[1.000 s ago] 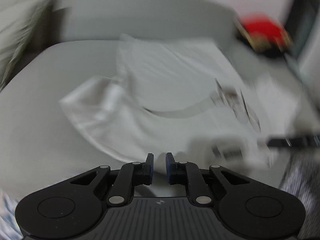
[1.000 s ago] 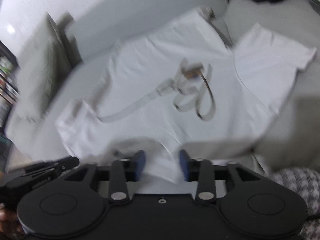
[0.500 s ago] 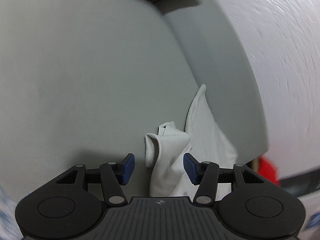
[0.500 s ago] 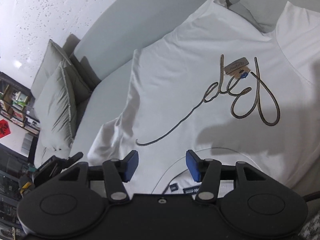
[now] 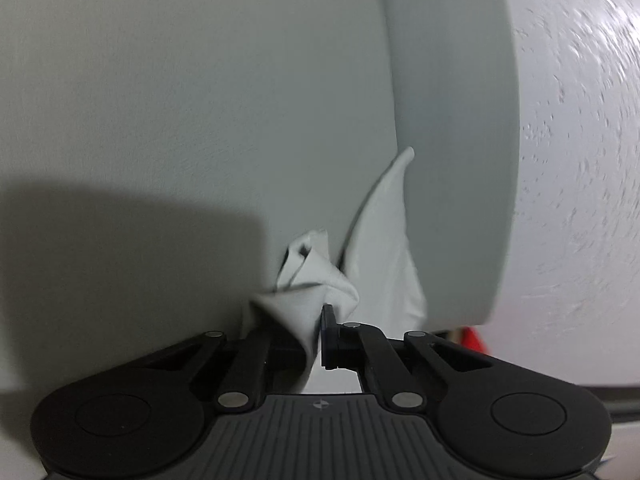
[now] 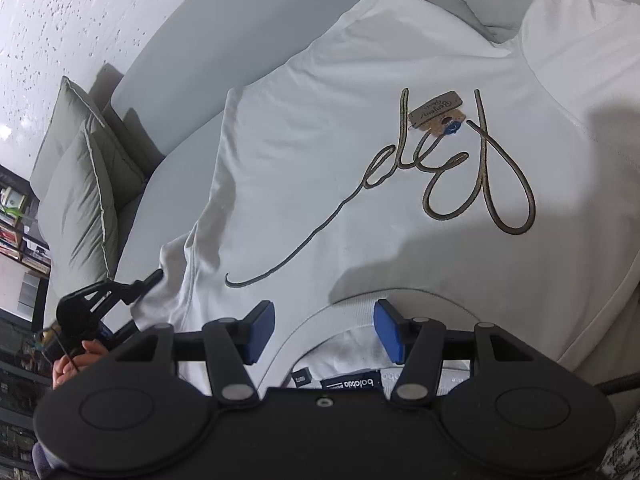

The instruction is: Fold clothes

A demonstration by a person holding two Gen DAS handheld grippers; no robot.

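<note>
A white T-shirt (image 6: 360, 128) with a dark script logo and a cardboard tag (image 6: 436, 112) lies spread front-up on a grey sofa (image 6: 172, 76). My right gripper (image 6: 324, 330) is open, its blue pads either side of the collar (image 6: 320, 320) at the near edge. My left gripper (image 5: 318, 332) is shut on the bunched left sleeve (image 5: 310, 288) of the shirt; in the right wrist view it shows at the sleeve edge (image 6: 148, 280). The left pad is hidden by cloth.
Two grey cushions (image 6: 80, 184) lean at the sofa's left end. The sofa backrest (image 5: 448, 120) rises behind the shirt, with a white wall (image 5: 580, 160) beyond. Shelves (image 6: 16, 220) stand at far left. A red object (image 5: 474, 338) peeks low right.
My left gripper swung to the sleeve, opened around it, then shut on it. My right gripper moved in over the collar and stays open.
</note>
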